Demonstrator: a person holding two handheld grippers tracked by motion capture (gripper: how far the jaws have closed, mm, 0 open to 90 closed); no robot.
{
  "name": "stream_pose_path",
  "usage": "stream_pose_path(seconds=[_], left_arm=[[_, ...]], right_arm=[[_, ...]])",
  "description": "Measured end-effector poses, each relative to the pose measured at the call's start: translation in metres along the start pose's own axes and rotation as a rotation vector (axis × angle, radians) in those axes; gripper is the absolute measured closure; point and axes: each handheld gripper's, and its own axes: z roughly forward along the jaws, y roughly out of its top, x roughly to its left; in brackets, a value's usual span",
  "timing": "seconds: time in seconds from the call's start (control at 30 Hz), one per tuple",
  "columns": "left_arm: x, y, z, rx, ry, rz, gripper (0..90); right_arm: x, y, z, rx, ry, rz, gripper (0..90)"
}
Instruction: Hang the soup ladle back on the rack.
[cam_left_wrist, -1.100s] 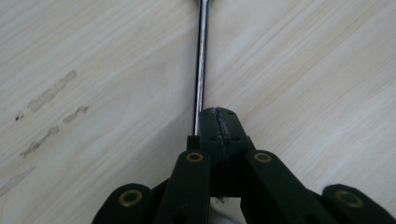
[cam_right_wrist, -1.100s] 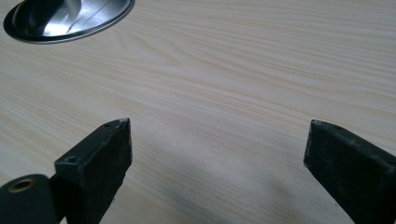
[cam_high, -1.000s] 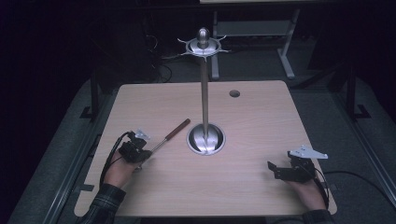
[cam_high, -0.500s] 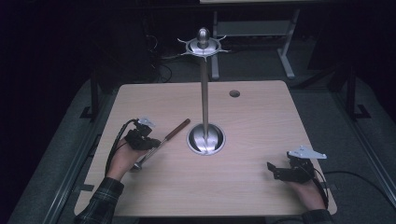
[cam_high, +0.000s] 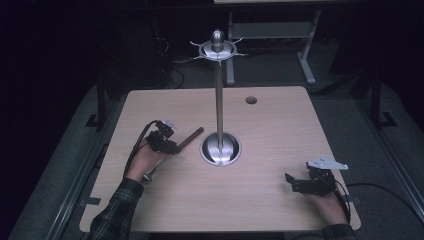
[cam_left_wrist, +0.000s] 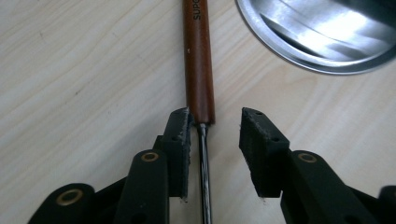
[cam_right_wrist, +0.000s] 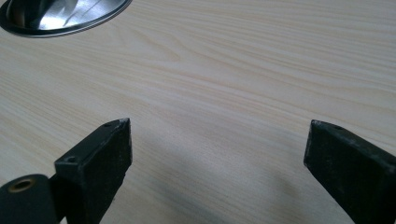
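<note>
A utensil with a brown wooden handle (cam_high: 192, 135) (cam_left_wrist: 198, 60) and a thin metal shaft (cam_left_wrist: 203, 177) lies flat on the wooden table, left of the stand. My left gripper (cam_high: 174, 145) (cam_left_wrist: 215, 126) sits over it where shaft meets handle. Its jaws have just been opening; the shaft runs between them, close to the left pad (cam_left_wrist: 180, 140), and neither pad presses on it. My right gripper (cam_high: 292, 183) (cam_right_wrist: 217, 140) rests at the near right of the table, open wide over bare wood.
A metal stand with a round base (cam_high: 220, 149) (cam_left_wrist: 322, 32) (cam_right_wrist: 60, 14) and a tall pole (cam_high: 219, 95) topped by hooks rises mid-table. A cable hole (cam_high: 251, 100) sits at the far right. Dark floor and desk frames surround the table (cam_high: 280, 130).
My left hand has slid away from the person and rightward along the utensil toward its handle, and its jaws have parted. The right hand has stayed still.
</note>
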Motion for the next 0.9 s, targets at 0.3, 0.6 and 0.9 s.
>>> stream_pose_path(seconds=[0.3,0.6,0.9], left_arm=[[0.001,0.016,0.018,0.025,0.02,0.015,60.6],[0.002,0.021,0.027,0.05,0.036,0.008,65.1],[0.002,0.02,0.028,0.058,0.031,-0.004,71.4]], right_arm=[[-0.001,-0.001,-0.001,0.0,-0.004,0.007,7.2],[-0.002,-0.002,-0.001,0.004,-0.005,0.008,7.2],[-0.002,-0.002,-0.002,0.003,-0.005,0.007,7.2]])
